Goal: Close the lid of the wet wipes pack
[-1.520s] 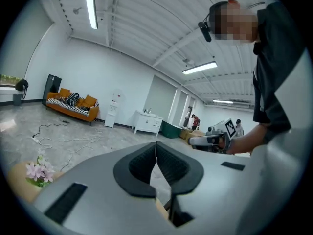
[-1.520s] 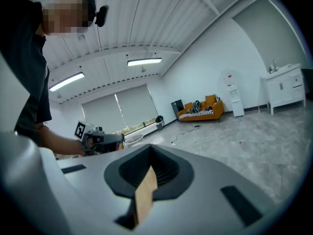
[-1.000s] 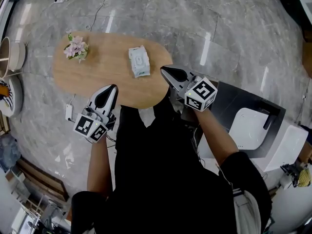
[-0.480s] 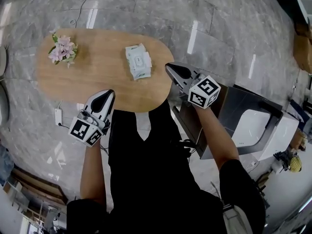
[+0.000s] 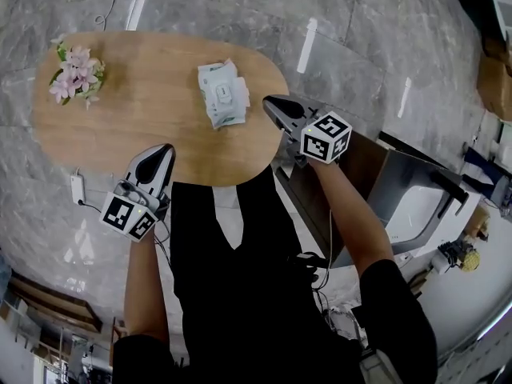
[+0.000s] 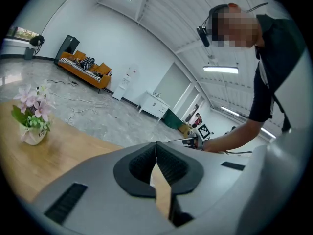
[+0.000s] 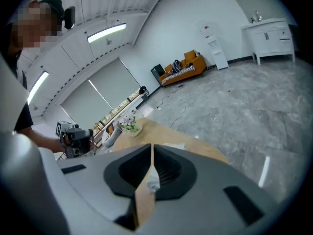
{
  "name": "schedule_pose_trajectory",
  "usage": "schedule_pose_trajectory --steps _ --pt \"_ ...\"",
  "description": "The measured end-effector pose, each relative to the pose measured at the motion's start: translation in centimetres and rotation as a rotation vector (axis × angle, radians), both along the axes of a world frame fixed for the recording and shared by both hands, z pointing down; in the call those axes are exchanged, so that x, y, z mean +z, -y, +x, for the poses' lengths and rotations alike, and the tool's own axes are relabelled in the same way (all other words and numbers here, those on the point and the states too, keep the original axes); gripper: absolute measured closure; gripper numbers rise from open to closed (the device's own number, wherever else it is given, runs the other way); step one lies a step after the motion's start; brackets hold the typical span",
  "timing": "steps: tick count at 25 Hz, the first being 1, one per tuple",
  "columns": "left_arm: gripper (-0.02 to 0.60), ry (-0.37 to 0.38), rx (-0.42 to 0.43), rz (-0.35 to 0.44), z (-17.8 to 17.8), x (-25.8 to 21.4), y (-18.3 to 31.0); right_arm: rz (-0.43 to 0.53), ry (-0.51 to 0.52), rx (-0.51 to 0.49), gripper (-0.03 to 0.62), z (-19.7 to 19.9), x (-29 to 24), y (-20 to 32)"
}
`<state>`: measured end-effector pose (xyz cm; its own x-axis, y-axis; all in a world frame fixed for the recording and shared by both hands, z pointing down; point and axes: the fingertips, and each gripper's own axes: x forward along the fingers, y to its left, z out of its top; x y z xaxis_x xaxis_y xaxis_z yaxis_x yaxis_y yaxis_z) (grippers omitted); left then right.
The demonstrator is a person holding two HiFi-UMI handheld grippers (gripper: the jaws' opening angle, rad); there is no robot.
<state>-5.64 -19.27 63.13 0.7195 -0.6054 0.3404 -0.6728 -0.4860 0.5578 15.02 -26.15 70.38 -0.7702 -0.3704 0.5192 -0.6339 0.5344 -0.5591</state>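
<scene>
Standing at the near edge of an oval light-wood table [image 5: 144, 126], the person holds both grippers low over it, and neither touches anything. The white and pale-green wet wipes pack [image 5: 222, 96] lies flat on the table's right half; whether its lid is up or down is too small to tell. The grey left gripper [image 5: 162, 152] hovers at the table's near edge, well apart from the pack. Its own view shows its jaws pressed together with nothing between them. The grey right gripper [image 5: 274, 104] hangs near the pack's right side, apart from it, over the table's right end. Its jaws are likewise brought together and empty. A small white pot of pink flowers [image 5: 74, 74] stands at the table's far-left end. The floor [image 5: 360, 46] is glossy grey marble-patterned stone that mirrors long ceiling lights. Thin cables trail across it, and a white power strip [image 5: 78, 189] lies by the table's left side. To the person's right sits a dark box-like cabinet [image 5: 376, 166]. The room is large and white-walled, with an orange sofa [image 6: 89, 72] against the far wall and a low white cupboard [image 6: 155, 105] further along.
</scene>
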Motion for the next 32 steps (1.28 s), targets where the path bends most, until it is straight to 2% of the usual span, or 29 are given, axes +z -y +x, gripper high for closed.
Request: schedule_pose_trajectory --steps 5,16,24,32 --pt "0.565 -0.011 0.004 -0.036 0.6 4.1 -0.1 -0.047 -0.064 -0.012 0.582 1.2 5.0 0.3" --pt "0.565 -0.003 0.039 -0.067 1.7 9.6 0.2 -0.086 -0.042 0.034 0.582 0.6 10.8 0.8" --pt "0.565 -0.006 0.019 -0.075 1.5 11.2 -0.2 -0.092 -0.017 0.047 0.582 -0.5 12.2 0.4" --pt "0.565 -0.015 0.012 -0.06 0.7 10.6 -0.3 -0.071 -0.02 -0.01 0.582 -3.0 11.2 0.1"
